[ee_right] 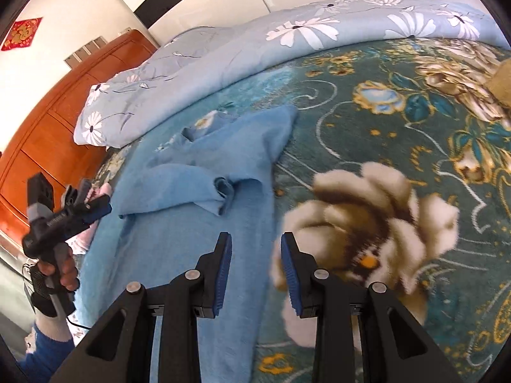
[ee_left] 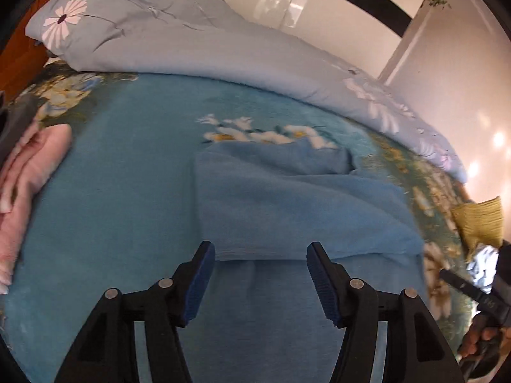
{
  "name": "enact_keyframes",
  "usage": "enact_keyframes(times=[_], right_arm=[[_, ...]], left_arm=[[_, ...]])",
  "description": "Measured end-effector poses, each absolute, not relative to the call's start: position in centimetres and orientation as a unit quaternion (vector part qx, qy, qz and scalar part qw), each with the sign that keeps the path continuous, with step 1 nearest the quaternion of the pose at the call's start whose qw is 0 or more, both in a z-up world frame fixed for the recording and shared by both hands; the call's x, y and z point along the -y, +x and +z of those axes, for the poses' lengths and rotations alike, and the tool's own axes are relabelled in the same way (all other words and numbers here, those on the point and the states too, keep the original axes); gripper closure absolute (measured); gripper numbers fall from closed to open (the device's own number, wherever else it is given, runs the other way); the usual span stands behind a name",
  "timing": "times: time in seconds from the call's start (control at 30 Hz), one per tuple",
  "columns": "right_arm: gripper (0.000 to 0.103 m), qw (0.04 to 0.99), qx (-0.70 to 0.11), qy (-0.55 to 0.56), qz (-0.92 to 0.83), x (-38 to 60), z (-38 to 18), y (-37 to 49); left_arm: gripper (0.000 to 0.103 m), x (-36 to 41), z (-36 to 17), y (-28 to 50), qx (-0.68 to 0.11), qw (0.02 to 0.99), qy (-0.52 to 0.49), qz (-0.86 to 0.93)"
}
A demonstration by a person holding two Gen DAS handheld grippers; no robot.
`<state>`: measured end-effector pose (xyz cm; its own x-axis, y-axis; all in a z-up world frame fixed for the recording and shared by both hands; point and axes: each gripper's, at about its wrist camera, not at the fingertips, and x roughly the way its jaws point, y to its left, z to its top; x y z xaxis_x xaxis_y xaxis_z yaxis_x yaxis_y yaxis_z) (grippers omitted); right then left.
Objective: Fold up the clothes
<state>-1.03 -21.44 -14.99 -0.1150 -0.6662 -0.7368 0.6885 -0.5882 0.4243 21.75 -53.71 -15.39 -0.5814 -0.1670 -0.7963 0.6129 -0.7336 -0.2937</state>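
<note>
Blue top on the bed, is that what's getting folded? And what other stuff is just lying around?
For the job:
- blue top, partly folded
- left gripper, open
- right gripper, open

Just lying about:
- flowery duvet
- pink clothes
- yellow cloth
- floral blanket underneath

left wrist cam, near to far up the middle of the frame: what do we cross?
Left gripper, open → blue garment, partly folded → white flower print on the teal blanket → pale blue floral duvet → white wall.
</note>
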Motion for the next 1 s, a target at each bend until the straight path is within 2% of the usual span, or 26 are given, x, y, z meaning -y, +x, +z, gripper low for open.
enact_keyframes(times=[0.37,0.43,0.47,0.67,0.87,0.93,1.0], right_arm=[[0.071,0.456,-0.056,0.489,-0.741,29.4,-14.9,-1.5],[0.084,0.458,-0.045,0.502,-0.732,29.8,-14.9,-1.6],[0.097,0.46,-0.042,0.508,-0.727,30.1,-14.8,-1.6],[0.098,0.46,-0.08,0.49,-0.736,32.4,-11.9,-1.7],[0.099,0.477,-0.137,0.362,-0.789,34.1,-4.1,-2.0],[0.099,0.478,-0.133,0.371,-0.785,33.7,-5.0,-2.2],[0.098,0.464,-0.143,0.409,-0.773,33.0,-8.3,-2.3]], left_arm=[[0.039,55.0,-19.7,20.0,-0.227,0.273,0.432,-0.829],[0.039,55.1,-19.8,20.0,-0.225,0.275,0.424,-0.833],[0.039,55.2,-19.9,20.1,-0.228,0.276,0.419,-0.835],[0.037,55.5,-20.1,20.5,-0.246,0.271,0.398,-0.841],[0.036,55.7,-20.0,20.8,-0.264,0.264,0.388,-0.843],[0.035,55.7,-20.1,21.0,-0.268,0.264,0.385,-0.843],[0.035,55.7,-20.1,21.2,-0.271,0.264,0.384,-0.842]])
